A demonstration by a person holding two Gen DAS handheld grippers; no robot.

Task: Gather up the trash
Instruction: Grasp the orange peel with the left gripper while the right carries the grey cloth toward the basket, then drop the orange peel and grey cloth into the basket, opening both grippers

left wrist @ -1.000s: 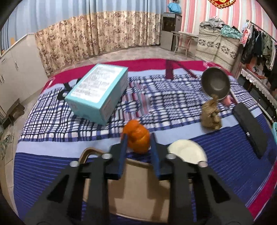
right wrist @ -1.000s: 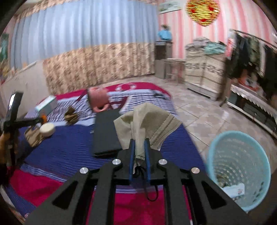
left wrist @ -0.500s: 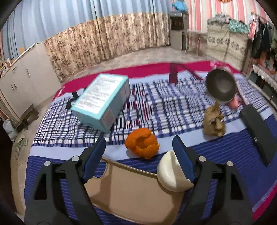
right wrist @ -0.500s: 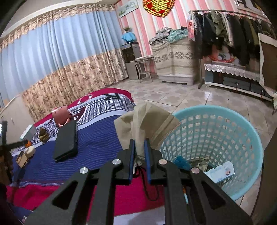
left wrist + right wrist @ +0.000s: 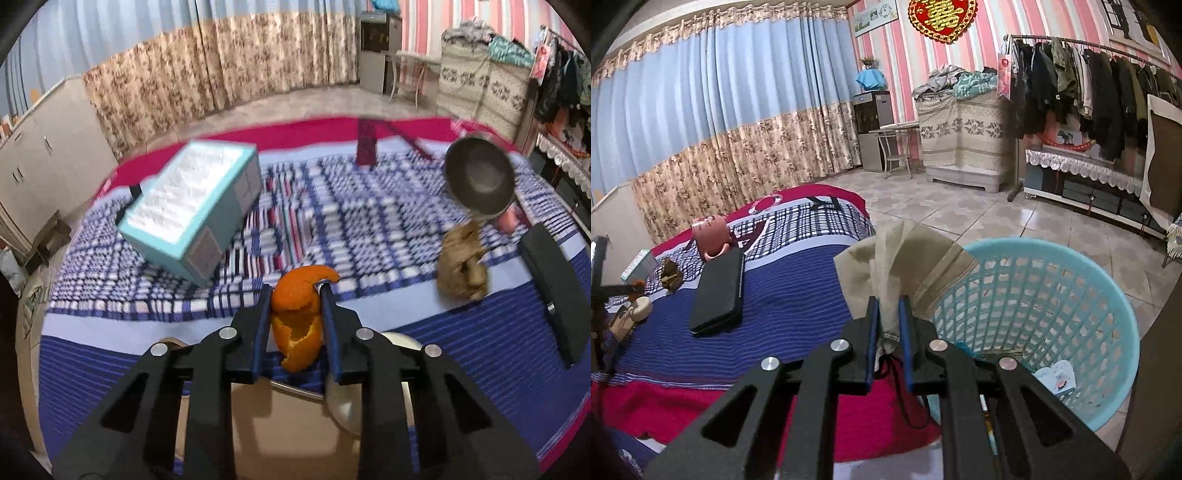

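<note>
the right gripper [image 5: 886,314] has its jaws clenched on a beige cloth [image 5: 905,258], held just beside the near rim of the blue basket [image 5: 1071,295], which stands on the floor off the bed's [image 5: 794,295] right edge. the basket's mouth lies to the right of and a little beyond the jaws, so the release likely turns on carrying the cloth rightward over the rim. the left gripper [image 5: 295,314] is grasping an orange peel [image 5: 299,321], long axis roughly upright between the jaws, above the bed's near-left part, well apart from the basket. the right hand is the nearer one.
</note>
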